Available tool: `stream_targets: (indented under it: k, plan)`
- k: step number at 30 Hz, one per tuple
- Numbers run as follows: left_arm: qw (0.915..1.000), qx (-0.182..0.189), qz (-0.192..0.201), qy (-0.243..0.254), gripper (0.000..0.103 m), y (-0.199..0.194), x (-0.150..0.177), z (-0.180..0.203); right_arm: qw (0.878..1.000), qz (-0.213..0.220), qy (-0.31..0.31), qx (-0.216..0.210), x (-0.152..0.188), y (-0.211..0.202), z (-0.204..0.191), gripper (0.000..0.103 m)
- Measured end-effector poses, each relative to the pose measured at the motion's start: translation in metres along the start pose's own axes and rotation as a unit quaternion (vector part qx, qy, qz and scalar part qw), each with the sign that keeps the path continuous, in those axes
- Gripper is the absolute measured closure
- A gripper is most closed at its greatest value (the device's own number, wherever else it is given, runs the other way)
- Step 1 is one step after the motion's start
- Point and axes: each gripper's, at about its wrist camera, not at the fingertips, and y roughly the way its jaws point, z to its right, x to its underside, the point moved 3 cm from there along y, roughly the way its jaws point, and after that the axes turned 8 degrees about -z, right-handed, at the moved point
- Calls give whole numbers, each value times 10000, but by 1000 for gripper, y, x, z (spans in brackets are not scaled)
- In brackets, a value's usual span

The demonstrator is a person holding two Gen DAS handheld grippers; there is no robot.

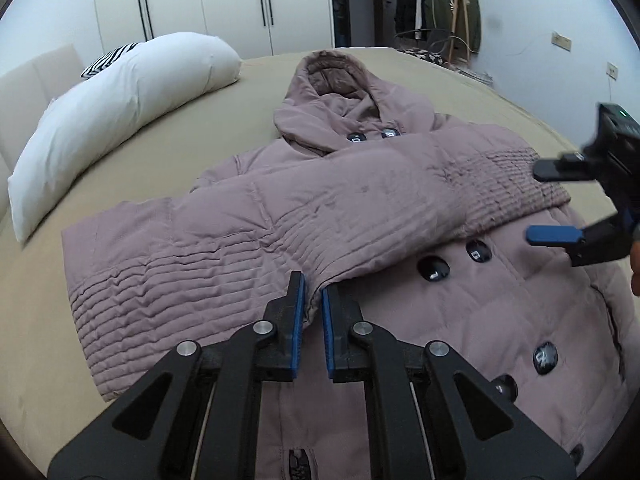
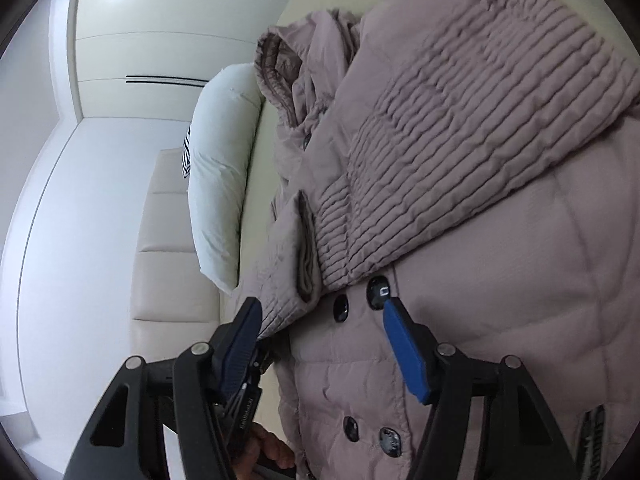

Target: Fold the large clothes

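A mauve quilted hooded jacket (image 1: 460,300) lies front-up on the bed, with dark buttons down its front. Both sleeves are folded over the chest. One ribbed cuff (image 1: 516,184) lies near the right side, and the other ribbed cuff (image 1: 132,300) spreads to the left. My left gripper (image 1: 314,300) is shut on a fold of that left sleeve, with fabric pinched between its blue pads. The right wrist view shows this same cuff edge (image 2: 280,316) running into it. My right gripper (image 2: 322,308) hovers open just above the upper buttons (image 2: 378,292), holding nothing. It also shows at the jacket's right edge (image 1: 556,202).
A long white pillow (image 1: 120,120) lies along the padded headboard (image 1: 24,92) at the left. The tan bed sheet (image 1: 248,104) surrounds the jacket. White wardrobe doors stand behind, with a clothes rack (image 1: 440,8) at the back right. A hand (image 2: 268,452) holds the left gripper.
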Motion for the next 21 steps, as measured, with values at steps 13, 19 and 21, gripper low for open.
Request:
stream_targets:
  k: [13, 19, 21]
  plan:
    - [9989, 251, 378, -122, 96, -36, 4, -20, 9948, -958, 321, -114, -28, 108, -41, 65]
    - [9969, 578, 438, -311, 93, -52, 15, -30, 9937, -933, -610, 68, -34, 98, -95, 81]
    - [9952, 623, 621, -424, 93, -68, 21, -33, 9922, -734, -1003, 130, -38, 81, -120, 81]
